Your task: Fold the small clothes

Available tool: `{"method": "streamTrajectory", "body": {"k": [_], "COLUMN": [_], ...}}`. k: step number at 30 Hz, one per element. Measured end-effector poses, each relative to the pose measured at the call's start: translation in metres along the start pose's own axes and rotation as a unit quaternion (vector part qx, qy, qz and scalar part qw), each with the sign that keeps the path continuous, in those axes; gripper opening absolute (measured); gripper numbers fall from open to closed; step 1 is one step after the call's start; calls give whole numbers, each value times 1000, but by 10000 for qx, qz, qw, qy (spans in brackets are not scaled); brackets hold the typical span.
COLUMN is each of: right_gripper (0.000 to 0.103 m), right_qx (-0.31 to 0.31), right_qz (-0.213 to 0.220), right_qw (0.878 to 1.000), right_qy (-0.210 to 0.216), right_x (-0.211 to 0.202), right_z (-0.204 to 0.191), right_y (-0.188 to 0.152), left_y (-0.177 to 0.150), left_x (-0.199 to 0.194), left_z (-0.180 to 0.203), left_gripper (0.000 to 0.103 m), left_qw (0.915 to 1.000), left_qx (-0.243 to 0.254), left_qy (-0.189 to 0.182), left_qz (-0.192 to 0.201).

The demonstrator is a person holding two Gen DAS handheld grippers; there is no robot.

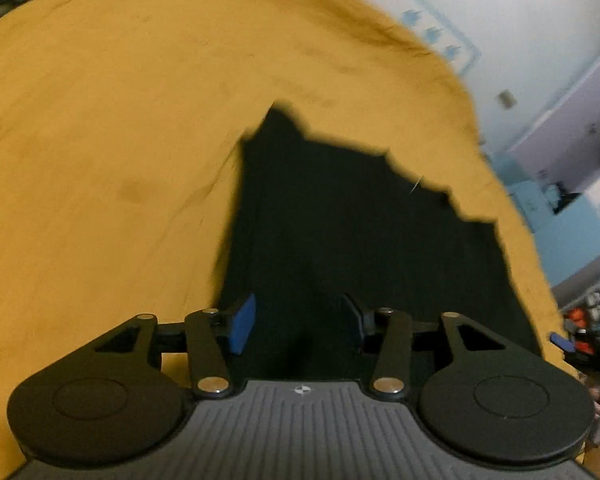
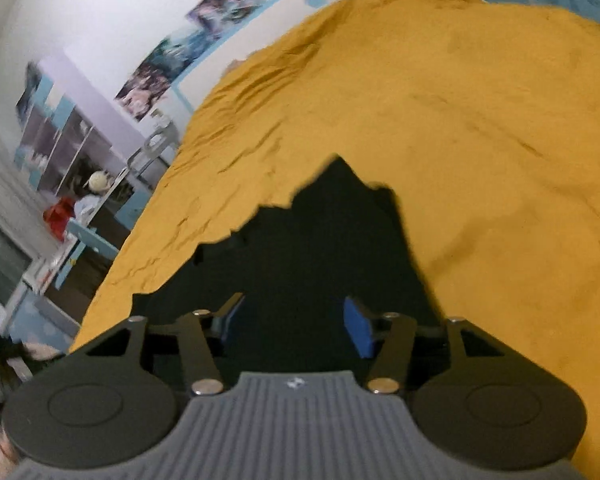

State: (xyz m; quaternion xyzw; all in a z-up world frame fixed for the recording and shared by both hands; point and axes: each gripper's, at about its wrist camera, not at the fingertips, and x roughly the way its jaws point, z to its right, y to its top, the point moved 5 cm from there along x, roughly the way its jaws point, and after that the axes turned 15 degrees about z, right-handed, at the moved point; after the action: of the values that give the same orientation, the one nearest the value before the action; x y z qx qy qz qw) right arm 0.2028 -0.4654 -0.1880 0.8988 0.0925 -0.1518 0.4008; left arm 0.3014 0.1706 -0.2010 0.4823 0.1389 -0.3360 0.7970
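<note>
A small black garment [image 1: 340, 216] lies flat on a mustard-yellow bed cover [image 1: 100, 140]. My left gripper [image 1: 300, 322] is open, its blue pads [image 1: 242, 324] apart just above the garment's near edge, holding nothing. The same black garment [image 2: 308, 248] shows in the right wrist view on the yellow cover [image 2: 460, 120]. My right gripper [image 2: 296, 326] is open too, its blue pads [image 2: 358, 330] spread over the garment's near part, holding nothing. The other gripper's blue tip [image 1: 562, 342] shows at the right edge of the left view.
The cover's edge drops off at the right in the left wrist view and at the left in the right wrist view. Beyond it stand shelves [image 2: 60, 136], a red object [image 2: 58, 214], posters [image 2: 188, 52] and a white wall [image 1: 540, 20].
</note>
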Motion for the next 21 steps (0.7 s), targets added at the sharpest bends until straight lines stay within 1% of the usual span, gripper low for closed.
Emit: {"method": "streamTrajectory", "body": {"k": [1, 2, 4, 6, 8, 9, 11, 12, 13, 15, 17, 19, 21], "right_gripper": [55, 55, 57, 60, 62, 62, 62, 62, 61, 62, 62, 62, 62], "right_qx": [335, 632, 1284, 1671, 1872, 1982, 2105, 2151, 2194, 2328, 2563, 2817, 2922], "right_qz": [33, 71, 96, 126, 0, -82, -170, -114, -44, 138, 274, 386, 468], "right_qw": [9994, 9979, 9917, 9858, 9820, 9796, 9764, 9752, 9744, 9711, 9649, 9571, 9537], "right_qy": [-77, -87, -65, -91, -235, -322, -442, -504, -483, -507, -513, -550, -542], "right_x": [-15, -30, -48, -59, -60, -59, -49, -46, -40, -27, -12, 3, 11], "right_z": [8, 14, 23, 27, 29, 32, 36, 39, 41, 47, 53, 58, 59], "right_y": [-6, -14, -29, -46, -60, -67, -77, -80, -80, -79, -77, -75, -72], "left_y": [-11, -24, -44, -59, -72, -76, -76, -77, -77, -77, -78, -77, -76], "left_x": [-11, -21, -31, -22, -13, -7, 0, 0, 2, 9, 16, 23, 29], "left_z": [-1, -2, -6, -5, -11, -13, -14, -16, -18, -23, -25, -27, -29], "left_gripper": [54, 54, 54, 54, 54, 54, 54, 54, 56, 57, 58, 58, 58], "left_qw": [9998, 9988, 9940, 9869, 9782, 9755, 9748, 9747, 9728, 9664, 9600, 9554, 9501], "left_qx": [-199, -486, -1077, -1586, -2066, -2191, -2221, -2222, -2300, -2541, -2762, -2894, -3037], "left_qy": [-3, -90, -179, -232, -201, -163, -68, -26, 20, 99, 132, 199, 224], "left_qz": [23, 50, 107, 156, 114, 93, 176, 231, 278, 370, 445, 555, 675]}}
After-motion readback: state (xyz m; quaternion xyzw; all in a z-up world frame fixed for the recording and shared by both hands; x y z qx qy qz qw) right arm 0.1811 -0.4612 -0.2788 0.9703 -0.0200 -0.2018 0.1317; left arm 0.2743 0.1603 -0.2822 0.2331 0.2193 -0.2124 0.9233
